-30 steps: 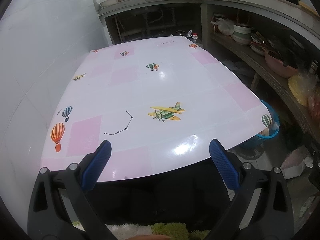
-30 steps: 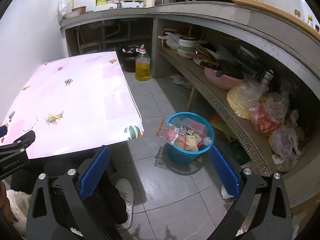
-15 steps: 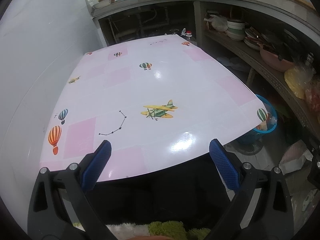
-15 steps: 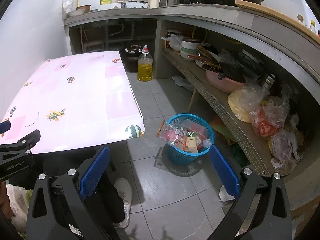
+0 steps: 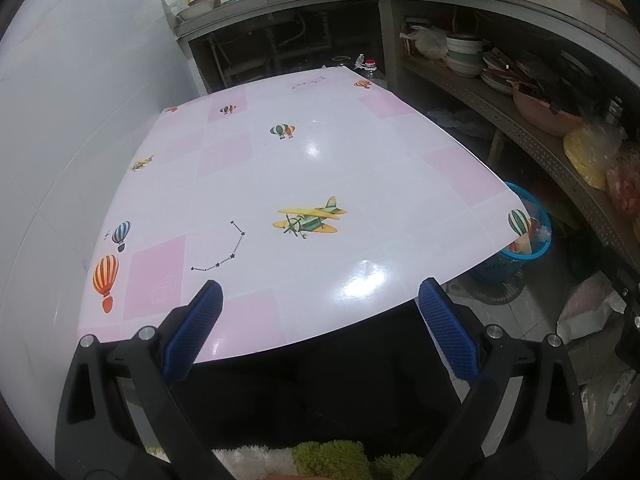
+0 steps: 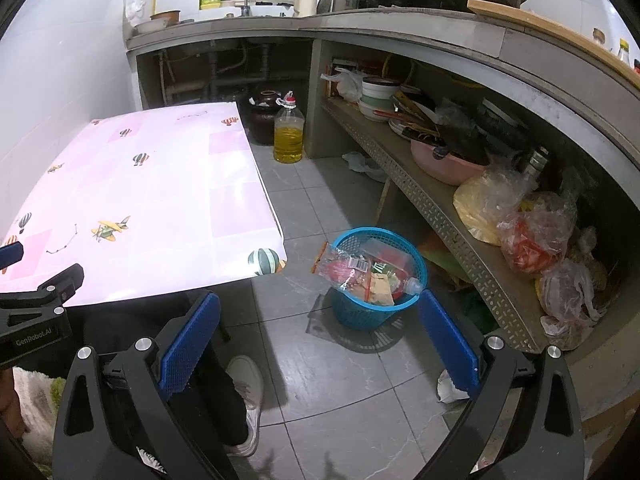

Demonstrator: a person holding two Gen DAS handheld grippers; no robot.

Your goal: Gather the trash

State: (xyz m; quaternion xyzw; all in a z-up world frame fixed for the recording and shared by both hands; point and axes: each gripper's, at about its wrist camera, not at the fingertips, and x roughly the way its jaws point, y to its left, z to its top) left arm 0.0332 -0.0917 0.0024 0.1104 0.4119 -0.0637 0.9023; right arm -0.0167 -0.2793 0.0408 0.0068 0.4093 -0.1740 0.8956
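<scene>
Since a second ago both views have drifted only a little: the pink-patterned counter (image 5: 320, 168) sits slightly lower in the left wrist view, and the blue trash basket (image 6: 376, 312) has edged up and right in the right wrist view. Nearest the lens, the left hand-held gripper (image 5: 318, 308) hangs over the counter's near edge with its blue pads (image 5: 192, 332) spread wide and nothing between them. The right hand-held gripper (image 6: 318, 320) is likewise spread wide and empty, held over the grey tiled floor (image 6: 340, 400), with a white shoe (image 6: 248, 396) below it. Just beyond its fingers the basket stands on the floor beside the counter's corner, filled with wrappers, a clear plastic bag (image 6: 344, 268) draped over its rim, and an empty bottle (image 6: 410, 286). Further right, a perforated shelf (image 6: 440, 216) carries bagged food and a pink basin (image 6: 444, 164). Farther back, a bottle of yellow oil (image 6: 288, 136) stands on the floor by a dark jar (image 6: 264, 116).
</scene>
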